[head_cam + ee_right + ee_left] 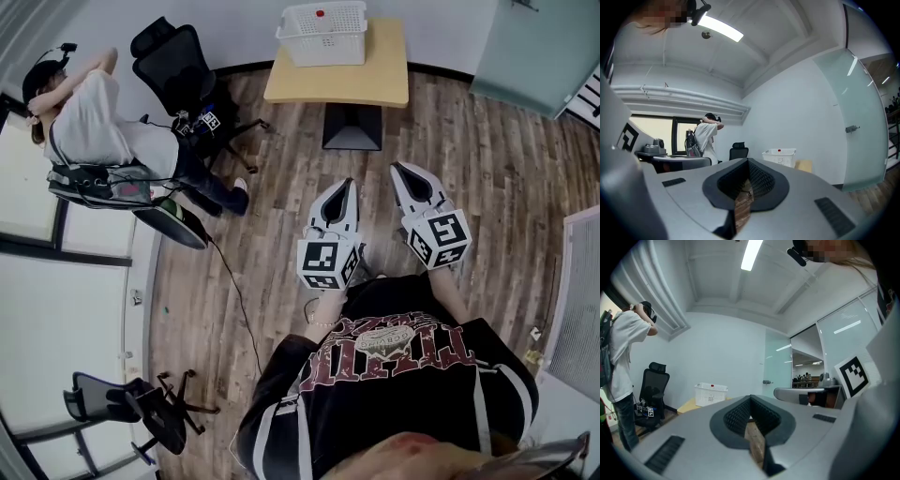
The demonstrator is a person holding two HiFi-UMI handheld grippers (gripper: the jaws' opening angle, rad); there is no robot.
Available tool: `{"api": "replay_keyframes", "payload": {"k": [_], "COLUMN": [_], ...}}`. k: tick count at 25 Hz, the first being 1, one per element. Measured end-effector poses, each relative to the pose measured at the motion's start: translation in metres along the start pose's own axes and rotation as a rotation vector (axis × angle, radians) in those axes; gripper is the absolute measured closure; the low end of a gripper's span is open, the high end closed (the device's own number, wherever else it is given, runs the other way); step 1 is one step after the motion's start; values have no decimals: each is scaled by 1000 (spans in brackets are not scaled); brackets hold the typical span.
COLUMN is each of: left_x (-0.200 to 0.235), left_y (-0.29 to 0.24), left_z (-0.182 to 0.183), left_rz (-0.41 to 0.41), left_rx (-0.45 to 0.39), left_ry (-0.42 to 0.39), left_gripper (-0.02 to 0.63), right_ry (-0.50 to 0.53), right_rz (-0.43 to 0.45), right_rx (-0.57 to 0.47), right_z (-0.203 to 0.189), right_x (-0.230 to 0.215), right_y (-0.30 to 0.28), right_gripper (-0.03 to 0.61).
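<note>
My left gripper (348, 182) and right gripper (396, 168) hang side by side at chest height over the wooden floor (281, 187), both pointing toward a light wooden table (375, 82). Each is shut, tips meeting, with nothing between the jaws. In the left gripper view the closed tips (751, 397) frame only floor planks, and the right gripper view (747, 161) shows the same. A white slotted basket (323, 33) stands on the table's far left part, well ahead of both grippers; it also appears in the gripper views as the basket (711, 393) and basket (779, 157).
Another person (103, 131) in a white shirt stands at the left, arms raised to a headset, beside a black office chair (178, 61). A cable (239, 300) runs across the floor. A second chair (141, 403) lies low left. A frosted glass door (525, 47) is at the far right.
</note>
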State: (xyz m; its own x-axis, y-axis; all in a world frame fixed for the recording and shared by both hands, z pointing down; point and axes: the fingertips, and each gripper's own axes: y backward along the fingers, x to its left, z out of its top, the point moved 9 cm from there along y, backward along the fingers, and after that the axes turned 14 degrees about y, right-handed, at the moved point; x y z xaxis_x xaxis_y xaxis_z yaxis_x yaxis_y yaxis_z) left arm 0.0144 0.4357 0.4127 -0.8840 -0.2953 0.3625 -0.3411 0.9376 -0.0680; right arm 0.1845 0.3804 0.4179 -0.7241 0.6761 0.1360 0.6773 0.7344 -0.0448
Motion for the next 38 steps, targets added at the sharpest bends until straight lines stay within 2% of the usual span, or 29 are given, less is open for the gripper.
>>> {"api": "replay_keyframes", "payload": {"k": [14, 21, 38], "left_x": [62, 100, 149], "left_y": [-65, -97, -126], "left_z": [29, 46, 66], "left_rz": [-42, -80, -123], "left_rx": [29, 38, 52], "left_ry": [-7, -5, -11], "left_gripper": [568, 568, 568], "right_ry": [4, 16, 36], "right_rz": [-14, -49, -81], "right_rx": [11, 26, 54], "right_z": [2, 3, 3], "right_x": [-17, -21, -17], "right_y": [-88, -133, -189], "right_gripper": [561, 561, 561]}}
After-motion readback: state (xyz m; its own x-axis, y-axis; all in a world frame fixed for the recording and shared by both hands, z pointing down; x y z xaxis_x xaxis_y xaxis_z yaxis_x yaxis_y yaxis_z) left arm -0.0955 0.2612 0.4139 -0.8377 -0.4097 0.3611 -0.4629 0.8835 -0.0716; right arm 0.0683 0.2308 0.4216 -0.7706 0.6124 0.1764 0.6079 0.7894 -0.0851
